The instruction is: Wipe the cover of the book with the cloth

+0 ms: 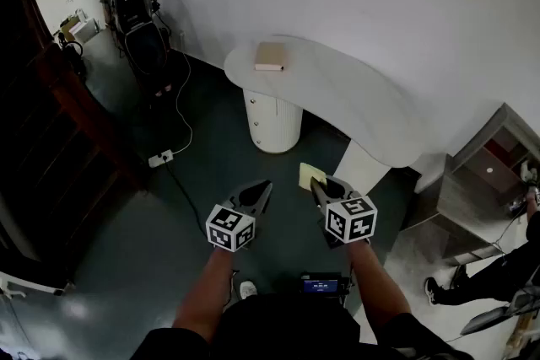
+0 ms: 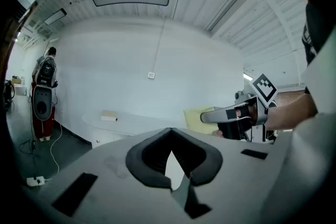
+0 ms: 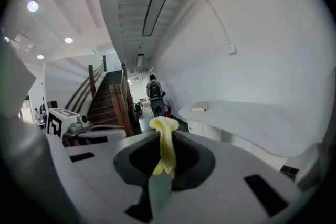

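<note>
The right gripper pinches a small yellow cloth. The left gripper is closed and empty. The thin tan book lies at the far left end of the curved white table, well apart from both. Wiping has not yet begun.

No words or numbers can be read. The cubes on the left gripper and right gripper carry only black-and-white square markers. At six o'clock a small screen glows blue, its print too small to read.
</note>
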Demonstrator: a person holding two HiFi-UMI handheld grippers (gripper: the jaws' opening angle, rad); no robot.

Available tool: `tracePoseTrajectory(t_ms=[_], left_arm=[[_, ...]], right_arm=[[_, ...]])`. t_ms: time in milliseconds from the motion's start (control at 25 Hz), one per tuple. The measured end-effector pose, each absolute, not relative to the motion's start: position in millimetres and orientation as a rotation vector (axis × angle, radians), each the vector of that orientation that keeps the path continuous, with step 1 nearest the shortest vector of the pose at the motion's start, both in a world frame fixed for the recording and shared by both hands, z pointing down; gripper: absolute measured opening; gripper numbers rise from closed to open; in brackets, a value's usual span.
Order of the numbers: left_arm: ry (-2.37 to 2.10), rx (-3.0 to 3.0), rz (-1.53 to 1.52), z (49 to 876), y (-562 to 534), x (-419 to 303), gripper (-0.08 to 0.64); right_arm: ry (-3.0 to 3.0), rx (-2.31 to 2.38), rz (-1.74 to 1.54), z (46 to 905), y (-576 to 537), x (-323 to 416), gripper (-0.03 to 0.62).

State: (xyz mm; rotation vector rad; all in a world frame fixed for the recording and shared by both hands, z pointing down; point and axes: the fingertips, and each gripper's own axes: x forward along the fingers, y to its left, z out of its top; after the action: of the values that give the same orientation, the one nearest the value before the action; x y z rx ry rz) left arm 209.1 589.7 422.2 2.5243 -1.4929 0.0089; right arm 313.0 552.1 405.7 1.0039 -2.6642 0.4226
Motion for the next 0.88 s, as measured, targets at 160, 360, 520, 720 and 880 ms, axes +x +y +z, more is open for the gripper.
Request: tracePoseTrajectory(t_ms=[160, 360, 520, 720, 880], left_arm=[[-1.485, 2.518, -0.023, 418.3, 587.8, 214.5, 0.002], [-1.496, 2.506, -0.018, 418.1, 585.9, 217.6, 0.002], [-1.514, 2.491, -0.016, 419.4, 585.7, 218.8, 0.002], [-1.533, 2.46, -0.008, 424.4, 581.1, 224.1, 0.002], [-1.577, 2.438, -0.002, 424.6, 571.9, 231.8, 0.002]], right_arm=[[-2.667, 0.989, 0.401, 406.0, 551.8, 314.2, 0.087], [-2.672, 0.981, 0.384, 404.1, 550.7, 315.9, 0.087], [-2.702, 0.992, 0.402, 402.3, 548.3, 322.3, 0.087], [-2.729, 0.988, 0.443, 405.0, 541.4, 333.4, 0.087], [-2.726, 0.98, 0.444, 408.6, 530.8, 348.6, 0.087]])
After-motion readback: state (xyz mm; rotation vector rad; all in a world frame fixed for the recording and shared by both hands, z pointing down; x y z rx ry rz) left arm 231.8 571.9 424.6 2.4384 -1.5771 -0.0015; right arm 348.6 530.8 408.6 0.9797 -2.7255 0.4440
